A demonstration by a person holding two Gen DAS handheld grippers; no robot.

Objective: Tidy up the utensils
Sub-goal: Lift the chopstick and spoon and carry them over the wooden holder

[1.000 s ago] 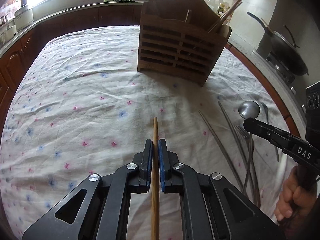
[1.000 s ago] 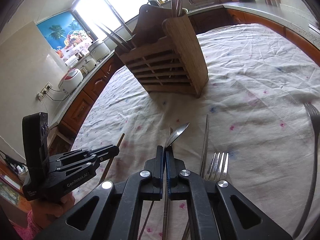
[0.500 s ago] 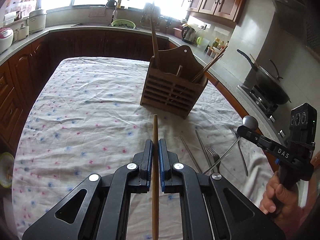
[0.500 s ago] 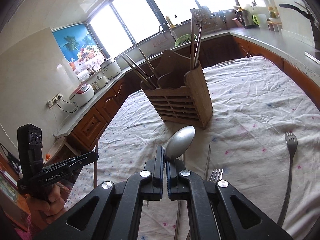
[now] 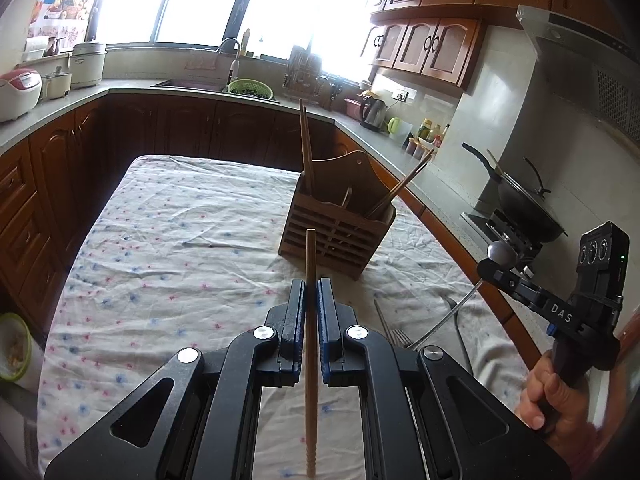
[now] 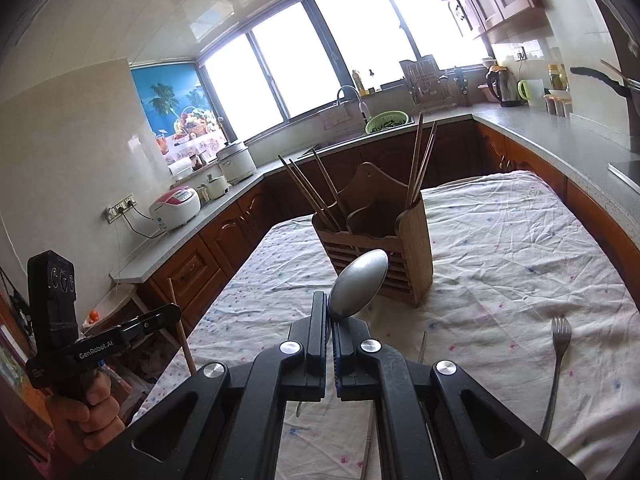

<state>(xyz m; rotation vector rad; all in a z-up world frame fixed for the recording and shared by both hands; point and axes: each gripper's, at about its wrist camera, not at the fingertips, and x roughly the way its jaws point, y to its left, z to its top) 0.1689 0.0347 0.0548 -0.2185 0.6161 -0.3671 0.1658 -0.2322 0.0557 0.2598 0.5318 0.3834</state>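
Between the blue pads of the left gripper, a single wooden chopstick is clamped tight, its tip aimed toward the wooden utensil holder; the right gripper is likewise closed, pinching a steel spoon just below the bowl, so the bowl stands up in front of that same holder. A second ago both tools sat low over the flowered tablecloth with the holder close ahead; now both have risen and drawn back from it, and the spoon's handle hangs clear of the cloth. That suggests both pickups are done and the carry to the holder comes next. The holder already has chopsticks leaning in its left and right end compartments. On the near side of the holder, a fork and a few thin metal pieces lie on the cloth, not yet sorted.
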